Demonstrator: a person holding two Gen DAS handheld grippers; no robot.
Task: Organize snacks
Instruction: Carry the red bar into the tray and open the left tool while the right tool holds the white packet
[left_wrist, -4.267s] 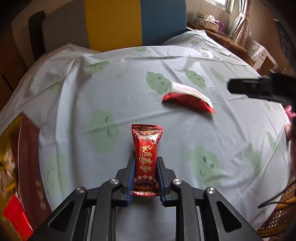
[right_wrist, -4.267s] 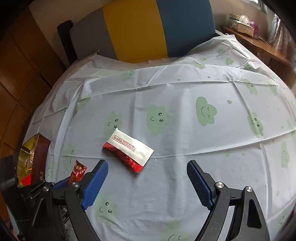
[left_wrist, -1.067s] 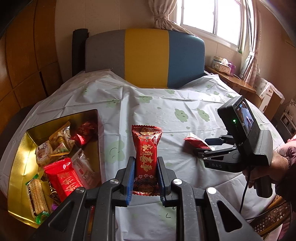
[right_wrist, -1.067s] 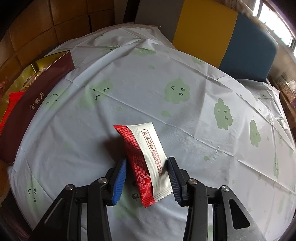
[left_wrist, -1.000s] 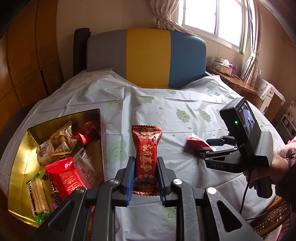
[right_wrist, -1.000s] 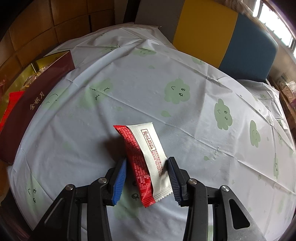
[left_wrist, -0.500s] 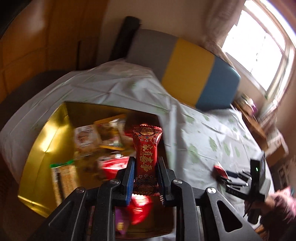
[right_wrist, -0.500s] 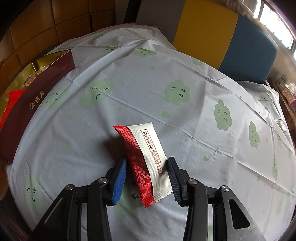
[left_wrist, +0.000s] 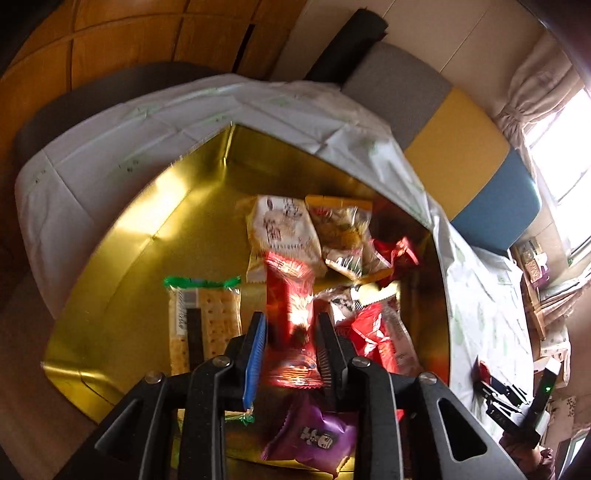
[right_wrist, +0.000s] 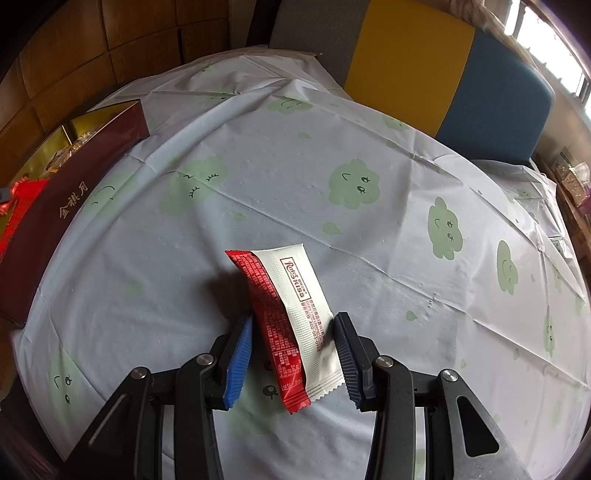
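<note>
We see daylight coming from the window (left_wrist: 561, 122) at the upper right, which is overexposed to white. The gold box (left_wrist: 122, 266) gives strong glare on its inner walls. The left wrist view is motion-blurred, most on the snack packets (left_wrist: 291, 229). The right wrist view is sharp, with a soft shadow left of the red-and-white packet (right_wrist: 291, 314). Both views curve and darken at the edges.

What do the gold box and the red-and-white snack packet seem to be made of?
Gold box: probably foil-lined card or tin; its inner walls are shiny and mirror the light, and its outside is matte maroon.
Red-and-white snack packet: likely thin plastic film, smooth, slightly glossy, with a crimped, zigzag-cut end seal.
</note>
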